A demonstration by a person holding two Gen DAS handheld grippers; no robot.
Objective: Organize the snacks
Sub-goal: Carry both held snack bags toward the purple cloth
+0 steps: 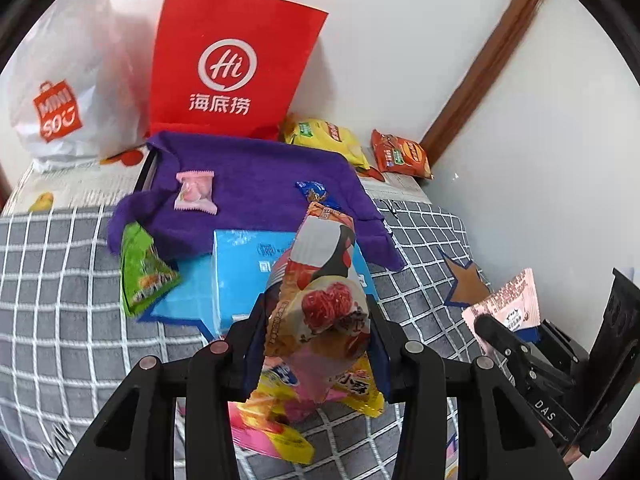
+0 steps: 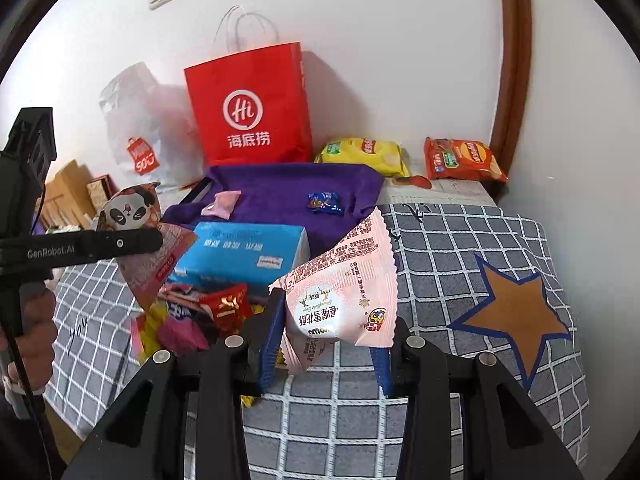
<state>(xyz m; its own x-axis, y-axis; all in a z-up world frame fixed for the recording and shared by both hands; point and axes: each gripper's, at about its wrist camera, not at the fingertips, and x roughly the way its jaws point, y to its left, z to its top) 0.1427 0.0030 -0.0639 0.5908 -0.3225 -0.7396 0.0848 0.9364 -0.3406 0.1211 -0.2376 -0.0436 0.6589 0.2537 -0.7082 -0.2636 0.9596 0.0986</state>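
Mid-sort: my left gripper (image 1: 318,320) is clamped on the panda snack packet (image 1: 320,280), my right gripper (image 2: 332,336) on the pink snack packet (image 2: 344,284); next, probably carry both to the far purple cloth (image 2: 280,188).

Both grippers are black with silver screws and blue finger pads (image 2: 268,344), the left gripper (image 2: 158,238) lettered "GenRobot.AI" at nine o'clock.

Panda-print snack packet (image 1: 320,300) stands upright at centre frame, pinched at its lower half. In the right wrist view a pale pink packet (image 2: 344,292) tilts at centre, likewise pinched. Loose red, yellow and pink wrappers (image 2: 200,316) heap at lower left.
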